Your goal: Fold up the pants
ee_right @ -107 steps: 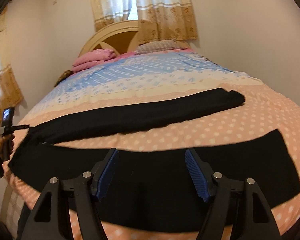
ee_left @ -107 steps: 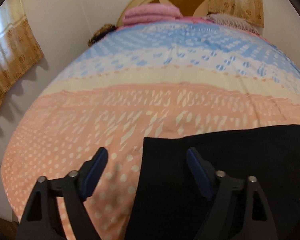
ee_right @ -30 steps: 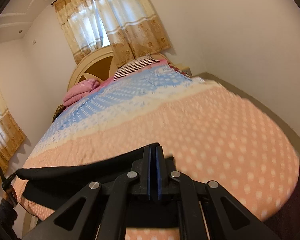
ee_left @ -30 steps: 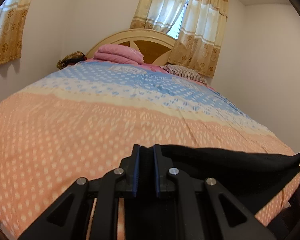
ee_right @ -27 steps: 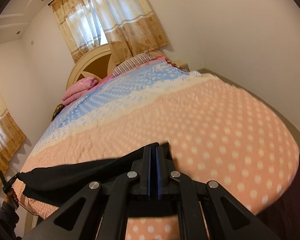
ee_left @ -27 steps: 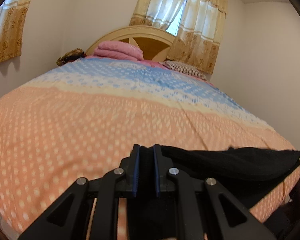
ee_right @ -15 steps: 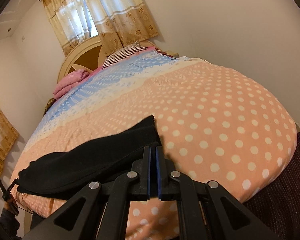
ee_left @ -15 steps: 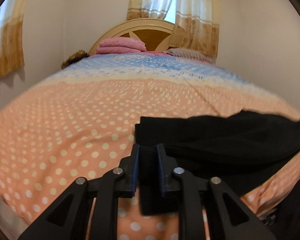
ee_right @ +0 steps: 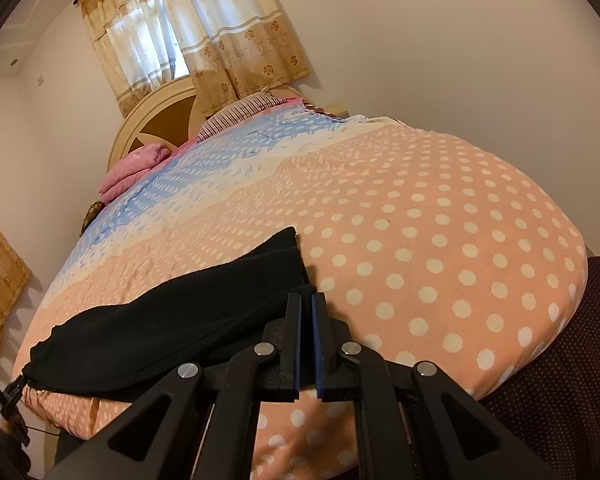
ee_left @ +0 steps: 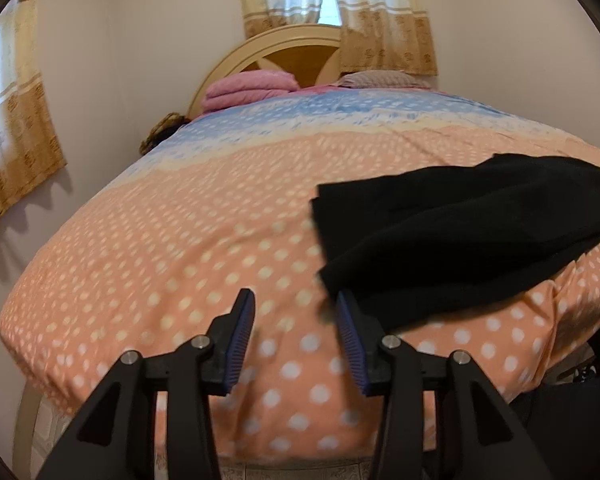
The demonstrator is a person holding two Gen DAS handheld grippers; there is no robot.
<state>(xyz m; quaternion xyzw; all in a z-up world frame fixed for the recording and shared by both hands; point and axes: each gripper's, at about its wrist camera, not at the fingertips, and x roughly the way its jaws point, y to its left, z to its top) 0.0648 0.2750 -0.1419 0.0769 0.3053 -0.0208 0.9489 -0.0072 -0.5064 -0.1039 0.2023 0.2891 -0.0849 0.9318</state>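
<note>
Pants [ee_left: 452, 236]: black, folded lengthwise, lying across the near end of the peach dotted bedspread [ee_left: 172, 240]. Left gripper [ee_left: 296, 332]: jaws just opened, released, nothing between them, pants edge beside 1 finger. Right gripper [ee_right: 306, 340]: clenched at the pants [ee_right: 180, 320] corner; cloth between pads not discernible.

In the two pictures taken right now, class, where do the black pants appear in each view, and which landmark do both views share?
Left wrist view: the black pants lie right of centre on the bedspread, beside the right finger of the open left gripper.
Right wrist view: the pants lie lower left, by the shut right gripper.
Shared landmark: the pink folded blanket by the headboard.
</note>
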